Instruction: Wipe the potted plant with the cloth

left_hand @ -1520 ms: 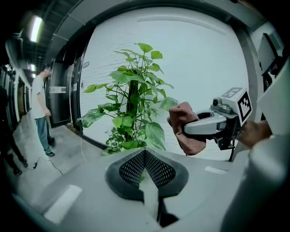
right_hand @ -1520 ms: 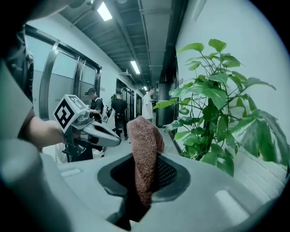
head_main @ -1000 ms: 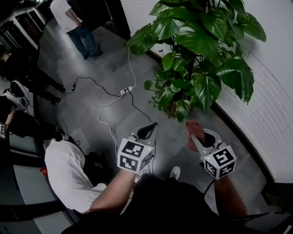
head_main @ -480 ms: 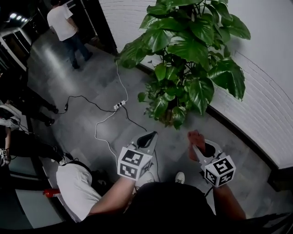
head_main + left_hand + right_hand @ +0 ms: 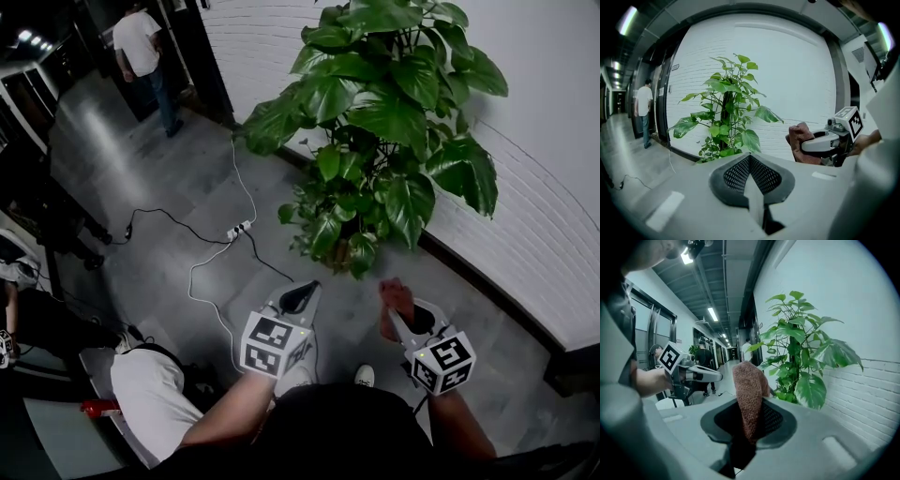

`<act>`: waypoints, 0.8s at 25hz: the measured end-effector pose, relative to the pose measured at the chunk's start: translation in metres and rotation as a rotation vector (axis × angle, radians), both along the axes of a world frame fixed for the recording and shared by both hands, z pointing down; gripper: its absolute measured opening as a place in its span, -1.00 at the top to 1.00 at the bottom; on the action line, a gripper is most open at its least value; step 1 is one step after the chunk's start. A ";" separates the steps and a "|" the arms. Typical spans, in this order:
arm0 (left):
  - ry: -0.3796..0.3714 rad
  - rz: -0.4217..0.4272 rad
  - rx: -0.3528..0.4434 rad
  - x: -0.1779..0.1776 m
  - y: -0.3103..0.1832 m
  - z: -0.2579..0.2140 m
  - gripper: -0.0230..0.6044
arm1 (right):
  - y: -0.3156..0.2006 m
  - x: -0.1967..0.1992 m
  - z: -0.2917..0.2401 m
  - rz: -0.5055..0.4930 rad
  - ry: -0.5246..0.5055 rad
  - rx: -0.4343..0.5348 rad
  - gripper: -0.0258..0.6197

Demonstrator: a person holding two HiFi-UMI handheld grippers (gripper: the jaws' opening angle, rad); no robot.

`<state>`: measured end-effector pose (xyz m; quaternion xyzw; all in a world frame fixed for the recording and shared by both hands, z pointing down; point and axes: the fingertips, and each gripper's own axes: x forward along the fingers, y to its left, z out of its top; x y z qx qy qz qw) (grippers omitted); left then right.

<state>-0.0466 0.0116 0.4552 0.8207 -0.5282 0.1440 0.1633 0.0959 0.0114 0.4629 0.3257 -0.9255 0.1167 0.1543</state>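
**A:** Your right gripper (image 5: 397, 302) has its jaws clamped on the cloth (image 5: 749, 392) — a reddish-brown rag that sticks up out of the pads in a folded lump.

**B:** Yep. And your left gripper (image 5: 302, 291) is pinched closed with nothing in it. In its own view the two mesh pads meet down the middle.

**A:** You've got both grippers low in front of you, side by side with a gap between them, and both point toward the plant (image 5: 375, 122).

**B:** The plant stands right against the white brick wall (image 5: 544, 234). It has big glossy green leaves up top and smaller ones bunched lower down. I can't make out the pot because the foliage covers it from your head camera.

**A:** The cloth isn't touching any leaf. From the left gripper view it sits off to the right of the plant, with bare wall showing between the two.

**B:** Other stuff: a white power strip (image 5: 236, 230) lies on the grey floor (image 5: 169, 169) left of the plant, and cables (image 5: 202, 272) trail from it, one running up toward the wall.

**A:** One person (image 5: 141, 42) in a white shirt stands at the far end by the dark doorway. Someone else (image 5: 150, 394) in white is low down just to your left.
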 end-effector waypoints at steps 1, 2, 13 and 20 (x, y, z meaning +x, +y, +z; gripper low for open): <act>0.000 -0.001 0.004 -0.001 0.000 0.000 0.87 | 0.000 -0.001 -0.001 -0.001 0.001 0.002 0.73; 0.003 -0.001 0.001 -0.001 0.001 0.000 0.87 | 0.000 -0.003 -0.001 -0.003 0.004 0.004 0.73; 0.020 -0.022 0.020 0.000 0.001 -0.007 0.87 | 0.002 -0.005 0.000 -0.021 0.026 0.009 0.73; 0.019 -0.022 0.018 0.002 0.004 -0.007 0.87 | 0.002 0.000 0.000 -0.013 0.023 0.008 0.73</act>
